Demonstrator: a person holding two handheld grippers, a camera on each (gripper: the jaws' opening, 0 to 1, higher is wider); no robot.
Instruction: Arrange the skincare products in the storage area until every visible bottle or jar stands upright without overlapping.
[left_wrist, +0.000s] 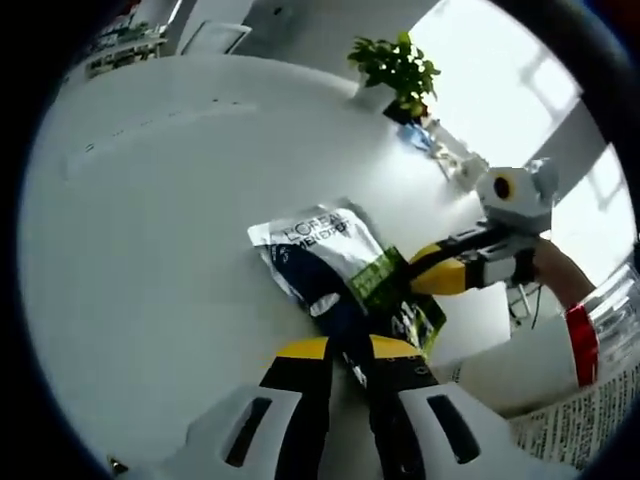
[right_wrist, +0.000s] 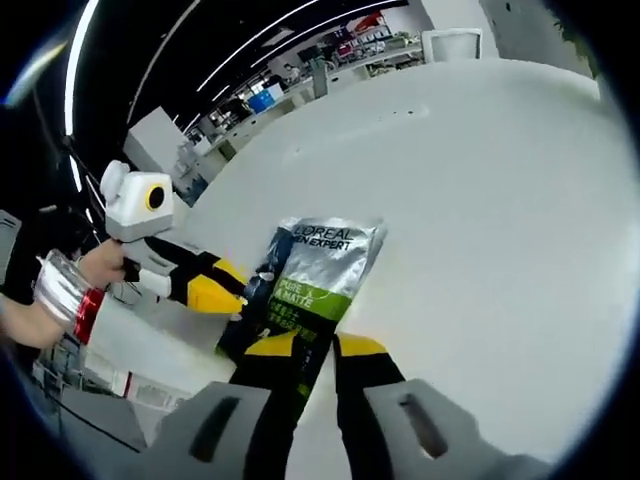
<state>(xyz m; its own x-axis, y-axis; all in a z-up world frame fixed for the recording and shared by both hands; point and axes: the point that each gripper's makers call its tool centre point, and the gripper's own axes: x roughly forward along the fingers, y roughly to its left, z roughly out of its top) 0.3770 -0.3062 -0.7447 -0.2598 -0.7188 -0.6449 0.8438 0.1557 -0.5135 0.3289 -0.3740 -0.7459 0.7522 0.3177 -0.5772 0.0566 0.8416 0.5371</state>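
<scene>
Silver-green L'Oreal sachet (left_wrist: 330, 255) (right_wrist: 318, 270) laid flat on white table (left_wrist: 160, 230) (right_wrist: 500, 200). Left gripper (left_wrist: 348, 365) (right_wrist: 235, 295) closed on sachet's dark end, entering right gripper view from 9 o'clock. Right gripper (right_wrist: 318, 350) (left_wrist: 420, 270) clamped on green end, seen at 3 o'clock in left gripper view. Potted plant (left_wrist: 395, 70) at 1 o'clock.

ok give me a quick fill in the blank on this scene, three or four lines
1. The silver, dark blue and green foil sachet lies on a ____ table.
2. The big brand word printed on the sachet reads ____.
3. The left tool and right tool are both ____ on the sachet.
4. The green potted ____ stands at the table's far edge.

Missing words: white; L'OREAL; shut; plant
</scene>
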